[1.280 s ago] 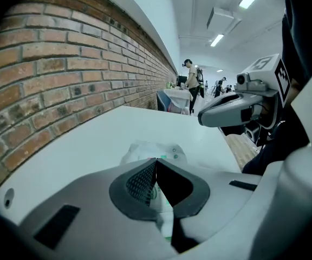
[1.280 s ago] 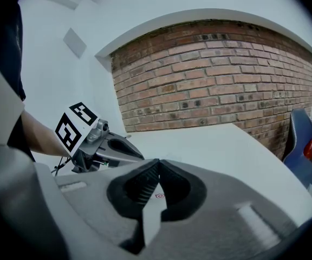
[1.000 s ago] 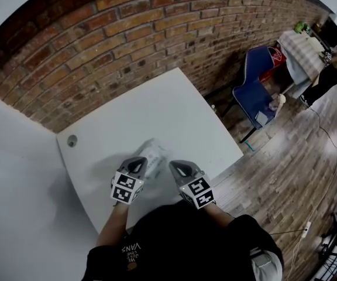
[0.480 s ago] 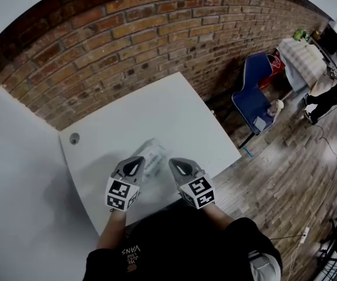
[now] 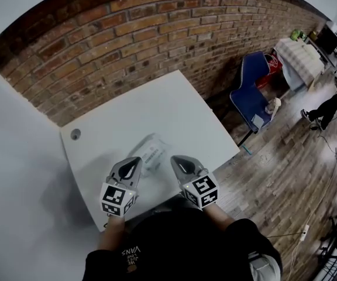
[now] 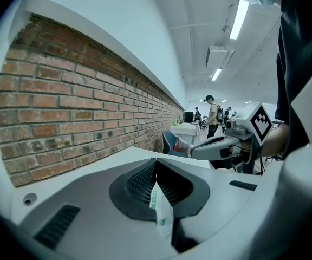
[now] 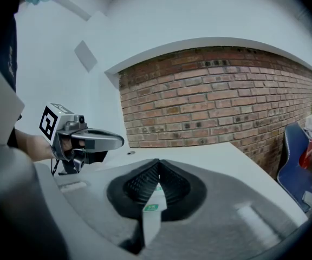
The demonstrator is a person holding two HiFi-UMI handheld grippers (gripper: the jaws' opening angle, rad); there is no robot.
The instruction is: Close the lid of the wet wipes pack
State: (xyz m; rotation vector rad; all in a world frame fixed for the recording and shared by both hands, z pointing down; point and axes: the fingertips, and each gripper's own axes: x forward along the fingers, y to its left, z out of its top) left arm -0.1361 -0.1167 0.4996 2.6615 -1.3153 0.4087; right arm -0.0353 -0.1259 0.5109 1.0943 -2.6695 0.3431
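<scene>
The wet wipes pack [image 5: 150, 153] lies flat on the white table [image 5: 157, 113], pale with a printed label; its lid is too small to make out. My left gripper [image 5: 131, 162] sits just short of the pack's near left corner. My right gripper [image 5: 177, 160] is a little to the pack's right, apart from it. Neither holds the pack. In the left gripper view the left gripper [image 6: 156, 166] has its jaws together, with a thin white, green-printed strip showing at the seam. The right gripper [image 7: 157, 168] looks the same in its own view. The pack is hidden in both gripper views.
A brick wall [image 5: 157, 34] runs behind the table. A round cable hole [image 5: 75, 134] sits near the table's far left corner. A blue chair [image 5: 251, 89] stands on the wooden floor [image 5: 285, 157] to the right. A person [image 5: 332, 104] stands far right.
Both grippers have drawn back a little toward me, the left one down and leftward off the pack's near edge. The pack stays where it was.
</scene>
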